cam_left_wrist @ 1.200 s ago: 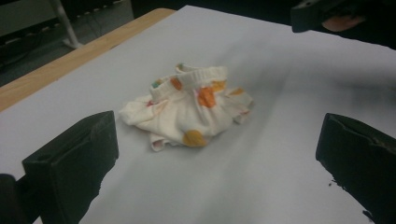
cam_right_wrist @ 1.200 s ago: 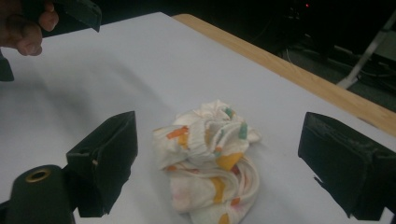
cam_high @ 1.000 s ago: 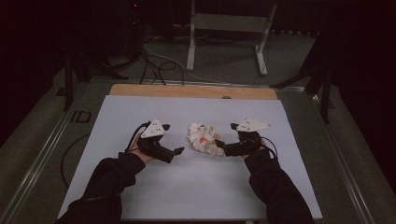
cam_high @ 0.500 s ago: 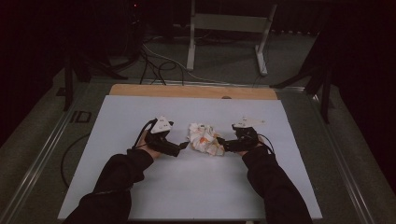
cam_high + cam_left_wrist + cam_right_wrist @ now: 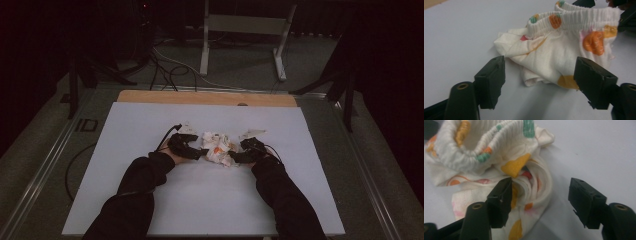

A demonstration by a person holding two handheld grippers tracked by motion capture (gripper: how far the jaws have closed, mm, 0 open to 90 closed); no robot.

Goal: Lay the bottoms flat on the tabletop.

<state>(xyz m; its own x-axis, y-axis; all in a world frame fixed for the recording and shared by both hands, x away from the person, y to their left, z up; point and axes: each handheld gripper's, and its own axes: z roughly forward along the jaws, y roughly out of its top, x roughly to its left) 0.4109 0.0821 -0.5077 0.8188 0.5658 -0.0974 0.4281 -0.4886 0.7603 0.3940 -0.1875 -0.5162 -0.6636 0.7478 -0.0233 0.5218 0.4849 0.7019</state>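
Item, dark room with a white table top (image 5: pixel 150 200) on a wooden board: a crumpled pair of small white shorts (image 5: pixel 217 146) with an elastic waistband and orange, yellow and green spots lies at the centre of the high view. I have the left gripper (image 5: pixel 199 152) at its left edge and the right gripper (image 5: pixel 235 157) at its right, flanking it so each end can be taken, I judge. Both claws have just been closing and are not yet clenched, cloth lying between their jaws, ungrasped.

Beside the white board (image 5: pixel 150 125), floor marking (image 5: pixel 86 125) perhaps reads "ID".
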